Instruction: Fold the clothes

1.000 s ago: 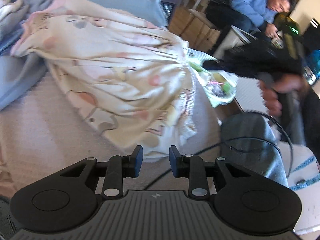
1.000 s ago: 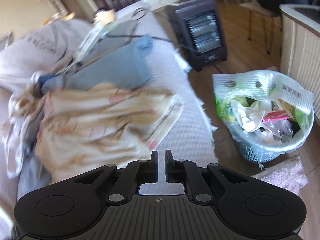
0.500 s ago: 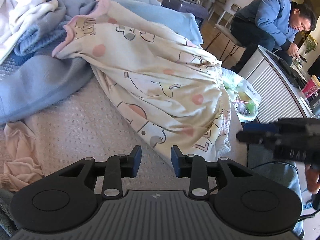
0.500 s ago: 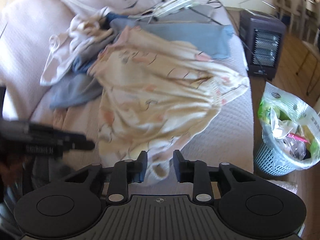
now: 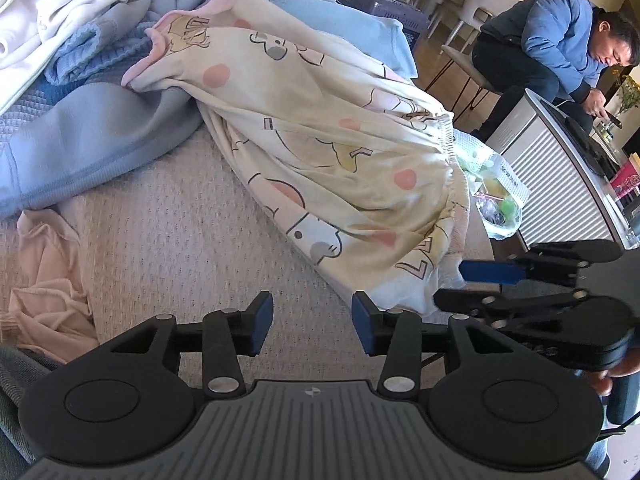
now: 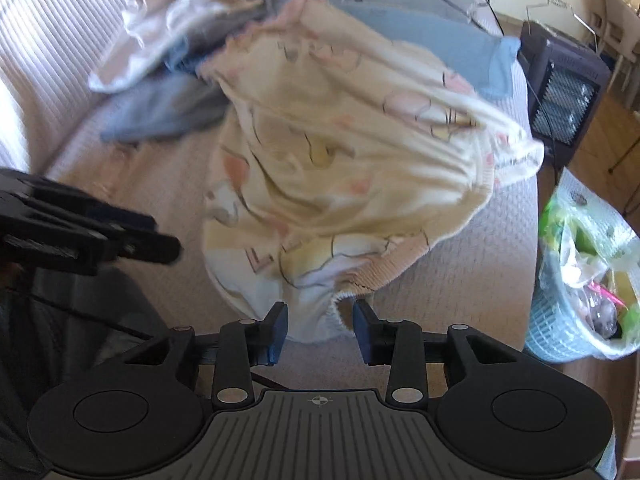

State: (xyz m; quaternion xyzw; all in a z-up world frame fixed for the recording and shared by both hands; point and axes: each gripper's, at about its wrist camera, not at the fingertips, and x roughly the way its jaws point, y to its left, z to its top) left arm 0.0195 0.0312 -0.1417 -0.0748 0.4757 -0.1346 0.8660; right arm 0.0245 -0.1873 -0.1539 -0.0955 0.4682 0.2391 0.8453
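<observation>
The cream cartoon-print garment point(image 5: 320, 148) lies crumpled on the bed point(image 5: 168, 240), its hem at the near edge. Both claws have swung in toward it — the right claw point(image 6: 320, 322) opening around the hem without pinching, the left claw point(image 5: 312, 322) opening over bare cover, holding nothing. A grey-blue garment point(image 5: 92, 136) underlies its far end; a lined bin point(image 6: 580, 280) stands alongside.

Cream garment point(image 5: 320, 136) printed with pink dots, grey-and-white cartoon animals, black outlines; pink trim at 11 o'clock. Grey-blue sweatshirt point(image 5: 100, 136) at 9 o'clock, white clothes point(image 5: 52, 12) at 10, pale pink cloth point(image 5: 44, 280) at 8. Beige waffle-textured bed cover point(image 5: 176, 248). Black fingers point(image 5: 260, 324) with blue pads. Light-blue ribbed laundry basket point(image 6: 560, 340) at 3 o'clock, right wrist view.
</observation>
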